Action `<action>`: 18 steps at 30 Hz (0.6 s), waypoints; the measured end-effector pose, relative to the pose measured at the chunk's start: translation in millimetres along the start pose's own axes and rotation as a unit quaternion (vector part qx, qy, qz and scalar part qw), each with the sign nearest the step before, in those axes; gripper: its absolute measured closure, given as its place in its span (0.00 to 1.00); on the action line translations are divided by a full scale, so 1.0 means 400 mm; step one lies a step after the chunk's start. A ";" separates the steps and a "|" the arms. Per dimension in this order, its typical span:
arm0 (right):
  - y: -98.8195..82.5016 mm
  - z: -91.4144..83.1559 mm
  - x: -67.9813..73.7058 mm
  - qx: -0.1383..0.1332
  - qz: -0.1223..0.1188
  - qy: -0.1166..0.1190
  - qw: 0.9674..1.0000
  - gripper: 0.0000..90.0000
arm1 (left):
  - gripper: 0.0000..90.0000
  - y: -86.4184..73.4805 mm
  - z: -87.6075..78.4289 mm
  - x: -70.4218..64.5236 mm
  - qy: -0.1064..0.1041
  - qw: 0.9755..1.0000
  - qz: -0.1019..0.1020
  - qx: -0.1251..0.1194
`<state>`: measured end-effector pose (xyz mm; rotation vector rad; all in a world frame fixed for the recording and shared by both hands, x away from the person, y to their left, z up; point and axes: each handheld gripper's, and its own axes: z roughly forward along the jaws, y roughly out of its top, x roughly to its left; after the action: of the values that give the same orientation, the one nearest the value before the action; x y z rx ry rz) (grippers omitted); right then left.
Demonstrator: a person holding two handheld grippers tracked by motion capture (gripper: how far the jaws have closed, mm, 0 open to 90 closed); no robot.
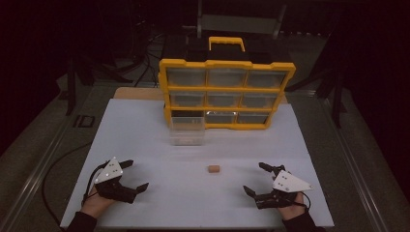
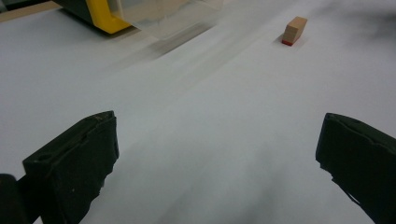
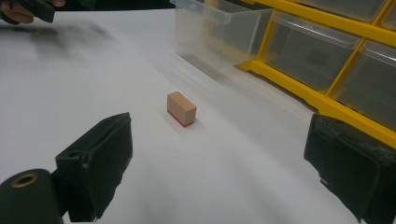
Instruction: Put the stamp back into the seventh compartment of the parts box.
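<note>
Nearest to us, our left tongs (image 1: 131, 175) rest low on the white tabletop (image 1: 145, 140) at its near left, jaws spread wide and holding nothing. Our right tongs (image 1: 256, 178) sit at the near right in the same released state, jaws well apart with bare tabletop between them. In the left gripper view the two black jaws stand far apart at the bottom corners, and in the right gripper view they do likewise.

Between the two tongs and a little farther out lies the small wooden block (image 1: 213, 168), alone on the tabletop, touched by neither. In the right gripper view we see the block (image 3: 181, 108) has a tan body and a thin red layer along its underside.

Farther on stands a clear plastic drawer (image 1: 186, 130), pulled out of the yellow organizer (image 1: 226, 92) and resting just in front of its lower left corner. The organizer stands upright at the far edge, with a yellow handle (image 1: 226, 43) on top.
</note>
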<state>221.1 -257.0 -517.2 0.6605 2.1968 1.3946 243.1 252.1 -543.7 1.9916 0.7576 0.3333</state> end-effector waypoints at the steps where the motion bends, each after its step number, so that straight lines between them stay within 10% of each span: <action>1: -0.001 0.001 -0.001 0.000 0.000 0.000 1.000 0.09 | 0.00 0.000 0.000 0.000 0.002 1.000 -0.001 -0.002; 18: 0.000 -0.001 -0.001 -0.001 -0.003 -0.001 1.000 0.09 | 0.00 0.017 0.005 -0.005 -0.016 1.000 -0.003 0.002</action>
<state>221.3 -257.4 -517.1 0.6535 2.1938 1.3932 245.2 247.1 -538.8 1.9945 0.7441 0.2963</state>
